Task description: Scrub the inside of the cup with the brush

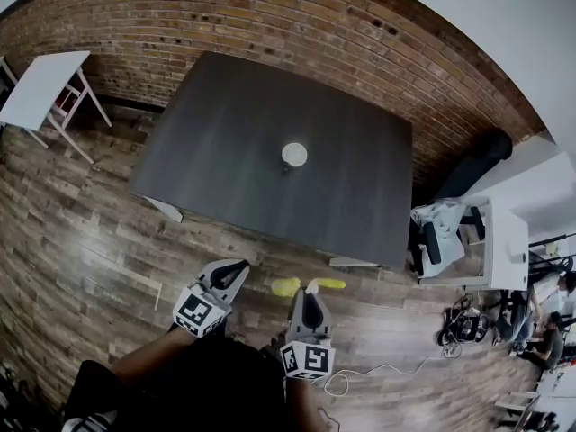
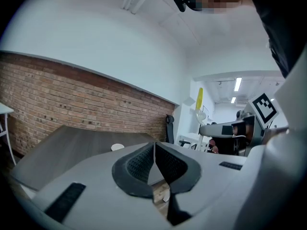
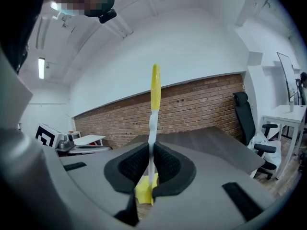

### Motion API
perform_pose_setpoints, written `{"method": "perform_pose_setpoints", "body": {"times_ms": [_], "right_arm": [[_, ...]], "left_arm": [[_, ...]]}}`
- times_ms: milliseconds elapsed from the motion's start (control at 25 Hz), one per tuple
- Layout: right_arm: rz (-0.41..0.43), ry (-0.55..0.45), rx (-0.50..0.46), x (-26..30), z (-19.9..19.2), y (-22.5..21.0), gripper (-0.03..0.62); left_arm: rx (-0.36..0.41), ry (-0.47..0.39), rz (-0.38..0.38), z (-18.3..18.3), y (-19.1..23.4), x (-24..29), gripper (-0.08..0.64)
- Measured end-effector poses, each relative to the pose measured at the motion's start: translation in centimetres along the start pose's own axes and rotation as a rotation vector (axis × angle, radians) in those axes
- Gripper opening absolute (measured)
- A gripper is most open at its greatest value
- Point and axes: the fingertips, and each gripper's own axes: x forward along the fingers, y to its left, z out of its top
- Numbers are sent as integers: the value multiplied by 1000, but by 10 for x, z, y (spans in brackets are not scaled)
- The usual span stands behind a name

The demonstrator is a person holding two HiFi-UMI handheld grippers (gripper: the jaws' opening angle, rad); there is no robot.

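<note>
A small white cup (image 1: 294, 155) stands upright near the middle of the dark table (image 1: 225, 151); in the left gripper view the cup (image 2: 117, 147) shows small and far off. Both grippers hang over the wooden floor, short of the table's near edge. My left gripper (image 1: 238, 266) (image 2: 154, 150) is shut with nothing between its pads. My right gripper (image 1: 308, 288) (image 3: 152, 152) is shut on the white shaft of a brush (image 3: 154, 99). The brush's yellow handle end points up past the jaws and its yellow head (image 3: 144, 191) sits below them. The brush (image 1: 306, 285) lies crosswise in the head view.
A brick wall (image 1: 270, 25) runs behind the table. A white folding table (image 1: 40, 84) stands at the far left. A black office chair (image 1: 477, 165) and a white desk (image 1: 508, 241) are at the right. A white cable (image 1: 360, 376) lies on the floor.
</note>
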Motion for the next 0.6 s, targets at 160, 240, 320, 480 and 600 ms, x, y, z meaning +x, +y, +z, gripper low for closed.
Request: {"method": "perform_pose_setpoints", "body": {"times_ms": [160,240,320,480,600], "right_arm": [[-31,25,-10,51,7,-4,48],[-43,34,-15,75,12,-5,48],[-47,35,-19,98,16,-6,48],[-47,32,-15,139,24,-14,48],[-32,36,-7,163,31,-22,48]], "left_arm": [[-6,14,-14,8,44,30,40],[-8,18,-28,13,62,45,40],[-9,23,-38,16,79,60,40],[-3,22,-39,22,107,90,40],[-14,31,-31,23,117,109,40]]}}
